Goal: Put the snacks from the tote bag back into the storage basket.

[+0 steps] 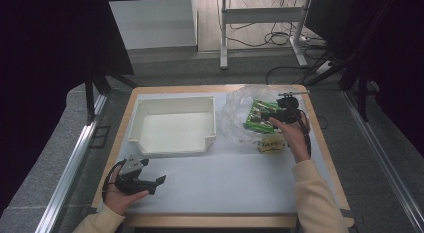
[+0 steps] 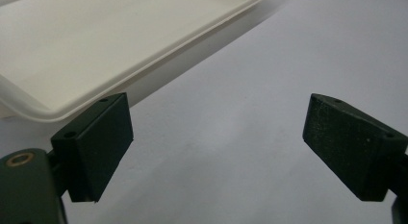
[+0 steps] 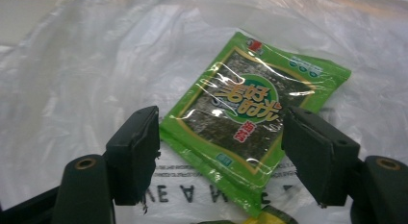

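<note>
Both tongs gape: right tongs [image 3: 220, 152] straddle a green snack packet [image 3: 252, 111] on a plastic bag [image 3: 86, 80]; left tongs [image 2: 216, 147] grasp nothing beside a white tray [image 2: 96, 46].

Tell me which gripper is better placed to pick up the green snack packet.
Right. The right gripper hangs open with its fingers either side of the green snack packet on the plastic bag. The left gripper rests far off, near the white tray.

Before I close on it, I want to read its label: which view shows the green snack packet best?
The right gripper view: the green snack packet lies close up between the open right gripper, label facing the camera, on the clear plastic bag. The high view shows it small, partly behind that gripper.
</note>
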